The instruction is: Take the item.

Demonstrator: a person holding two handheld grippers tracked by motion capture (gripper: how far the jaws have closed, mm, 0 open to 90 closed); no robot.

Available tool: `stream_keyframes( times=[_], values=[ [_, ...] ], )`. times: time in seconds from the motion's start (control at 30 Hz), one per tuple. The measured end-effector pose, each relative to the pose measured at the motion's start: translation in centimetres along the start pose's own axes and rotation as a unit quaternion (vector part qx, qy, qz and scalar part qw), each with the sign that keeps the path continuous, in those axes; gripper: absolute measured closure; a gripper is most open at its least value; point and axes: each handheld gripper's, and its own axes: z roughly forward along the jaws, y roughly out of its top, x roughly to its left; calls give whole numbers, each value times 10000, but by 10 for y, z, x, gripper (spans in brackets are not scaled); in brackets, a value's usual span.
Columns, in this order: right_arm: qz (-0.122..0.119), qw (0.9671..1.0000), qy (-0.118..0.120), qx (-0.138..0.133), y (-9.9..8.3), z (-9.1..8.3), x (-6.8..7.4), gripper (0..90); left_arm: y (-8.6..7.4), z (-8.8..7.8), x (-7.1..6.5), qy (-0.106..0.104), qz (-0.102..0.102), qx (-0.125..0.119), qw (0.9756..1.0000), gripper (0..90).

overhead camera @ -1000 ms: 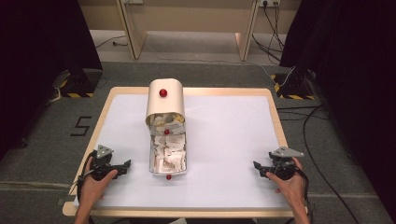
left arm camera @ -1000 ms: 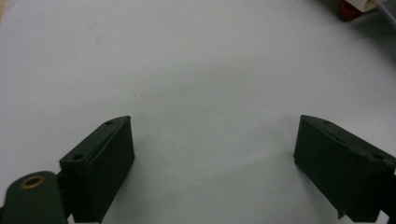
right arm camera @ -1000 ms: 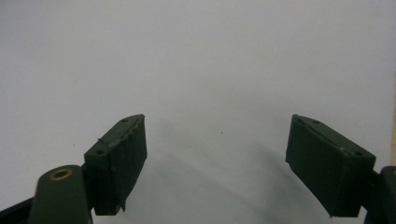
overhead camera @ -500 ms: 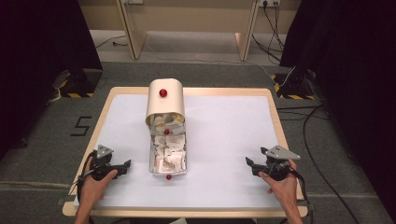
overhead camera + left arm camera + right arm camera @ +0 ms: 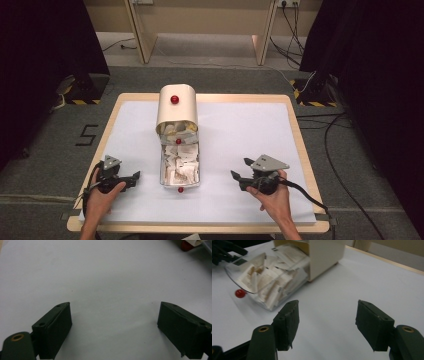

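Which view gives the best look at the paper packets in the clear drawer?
Right gripper view: the packets sit close, seen through the clear drawer. High view shows them small from above. Left gripper view catches just a red knob.

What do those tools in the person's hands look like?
Each hand holds a black two-jaw tool: the left gripper and the right gripper. Both carry a grey three-cornered plate on top and trail a black cable. The jaws are flat dark blocks with brass-ringed holes. Forearms are bare, no sleeves.

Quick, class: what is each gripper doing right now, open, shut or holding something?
Left gripper: open, nothing between its jaws.
Right gripper: open, empty, jaws just been closing.
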Motion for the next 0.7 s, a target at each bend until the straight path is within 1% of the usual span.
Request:
stream_keyframes(
  times=[0.07, 0.1, 0.13, 0.17, 0.3, 0.33, 0.4, 0.47, 0.53, 0.63, 0.7],
  values=[
    [-63, 9999, 155, -23, 7, 6, 9, 369, 0, 0, 0, 2, 0, -1, 10000, 113],
    [-108, 9996, 272, -40, 12, 11, 16, 372, 0, 0, 0, 2, 1, 1, 10000, 113],
    [-188, 9990, 408, -72, 18, 18, 25, 394, 0, 0, 0, 1, 0, 2, 10000, 113],
    [-188, 9990, 408, -72, 18, 18, 25, 394, 0, 0, 0, 1, 0, 2, 10000, 113],
    [-229, 9971, 715, -126, 26, 31, 38, 428, 0, 0, 0, -2, -2, 0, 10000, 113],
    [-286, 9969, 729, -107, 28, 34, 40, 434, 0, 0, 0, -1, -2, 1, 10000, 113],
    [-262, 9962, 820, -119, 29, 39, 44, 441, 0, 0, 0, 1, -13, -8, 10000, 113],
    [-365, 9946, 966, -124, 34, 46, 51, 472, 0, 0, 0, 0, 0, 2, 10000, 113],
    [-351, 9942, 1005, -133, 35, 47, 52, 478, 0, 0, 0, 2, -1, -2, 10000, 113],
    [-528, 9918, 1161, -101, 40, 55, 61, 506, 0, 0, 0, 0, -12, -8, 10000, 113],
    [-633, 9905, 1223, -48, 43, 62, 67, 519, 0, 0, 0, 0, -1, 2, 10000, 113]
  ],
)
